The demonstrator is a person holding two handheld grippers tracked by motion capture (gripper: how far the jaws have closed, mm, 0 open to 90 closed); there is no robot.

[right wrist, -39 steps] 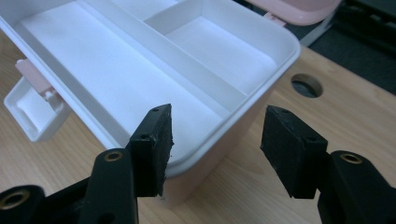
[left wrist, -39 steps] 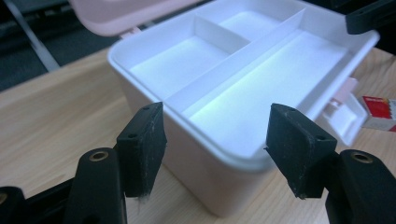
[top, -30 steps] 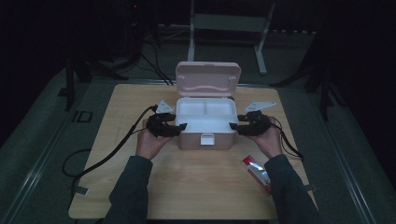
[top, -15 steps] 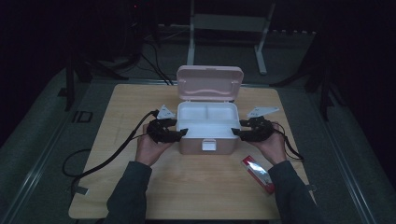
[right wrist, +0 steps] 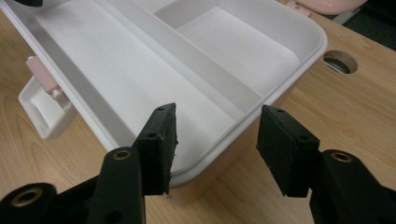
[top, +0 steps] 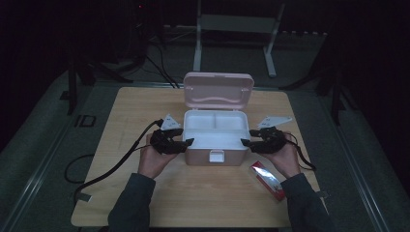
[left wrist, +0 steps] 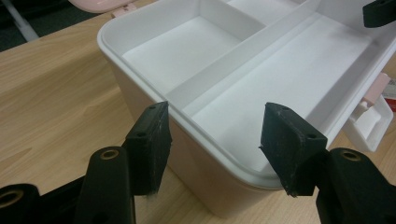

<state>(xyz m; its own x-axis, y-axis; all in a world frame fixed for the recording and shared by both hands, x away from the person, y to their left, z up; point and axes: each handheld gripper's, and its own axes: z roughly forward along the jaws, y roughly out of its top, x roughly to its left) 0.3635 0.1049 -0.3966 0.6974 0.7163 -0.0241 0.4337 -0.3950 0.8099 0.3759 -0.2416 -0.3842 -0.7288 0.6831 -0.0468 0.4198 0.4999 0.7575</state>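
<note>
A pink box (top: 198, 157) with a white divided tray stands mid-table, its lid (top: 218, 90) raised at the back. My left gripper (top: 188, 142) is at the box's left end. In the left gripper view its jaws (left wrist: 215, 116) straddle the rim (left wrist: 105, 39), one pad outside the wall and one over the tray. They have just been closing and gaps still show beside the wall. My right gripper (top: 244, 142) mirrors this at the right end. There it stands open (right wrist: 218, 114) across the rim (right wrist: 322, 42).
A red and white packet (top: 267, 180) lies on the wooden table near the right forearm. The box's front latch (top: 216, 155) hangs open. A cable hole (right wrist: 339, 61) sits in the table beyond the box's right end. Cables trail off the table's left side.
Both hands have slid along the box's ends toward the near edge of the table. The left jaws have narrowed around the box wall.
</note>
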